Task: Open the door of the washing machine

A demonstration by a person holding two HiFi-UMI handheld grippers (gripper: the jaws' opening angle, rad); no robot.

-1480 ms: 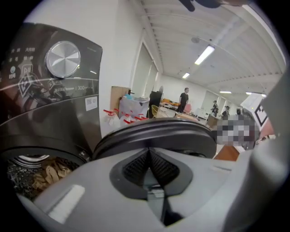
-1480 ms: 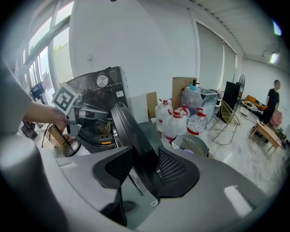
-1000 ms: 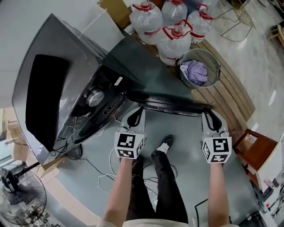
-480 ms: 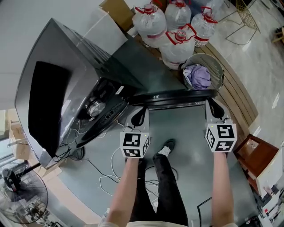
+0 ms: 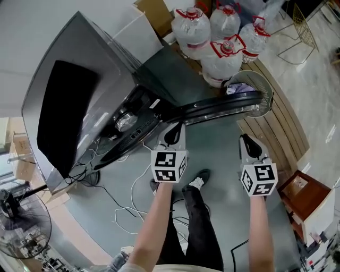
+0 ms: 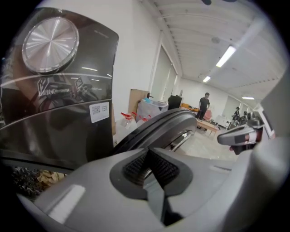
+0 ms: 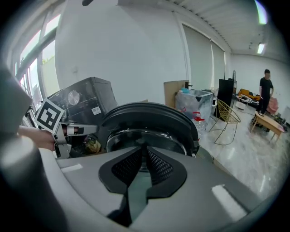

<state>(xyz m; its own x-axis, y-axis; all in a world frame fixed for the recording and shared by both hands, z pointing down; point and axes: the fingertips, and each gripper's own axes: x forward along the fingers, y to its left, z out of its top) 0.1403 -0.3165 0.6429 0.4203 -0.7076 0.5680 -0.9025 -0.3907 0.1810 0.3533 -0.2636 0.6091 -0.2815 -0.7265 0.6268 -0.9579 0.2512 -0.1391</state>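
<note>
Head view gives us the door (image 5: 223,105) edge-on only, a dark curved rim, its face hidden. The right gripper view shows it better: round, thick black rim, domed glass in a chrome ring. It stands swung well out from the front of the grey washing machine (image 5: 79,79), which tilts across the left of the frame. The drum opening (image 5: 125,119) is dim, and we make out little beyond a chrome glint. The door's far end covers most of the basket (image 5: 267,91), so we cannot tell what is in it. The left gripper (image 5: 175,126) has its jaws clenched, pads together with nothing between them. Its tip is right at the door's near rim and seems to touch it, though the angle leaves doubt. The right gripper (image 5: 245,139) also has its jaws closed on nothing, and is held apart from the door over bare floor. Beyond the door are the water bottles (image 5: 223,50), a cardboard box (image 5: 154,13) and wooden slats (image 5: 281,122). Loose cables (image 5: 127,210) trail beside the machine, and a fan (image 5: 21,234) is cut off at the lower left corner.
</note>
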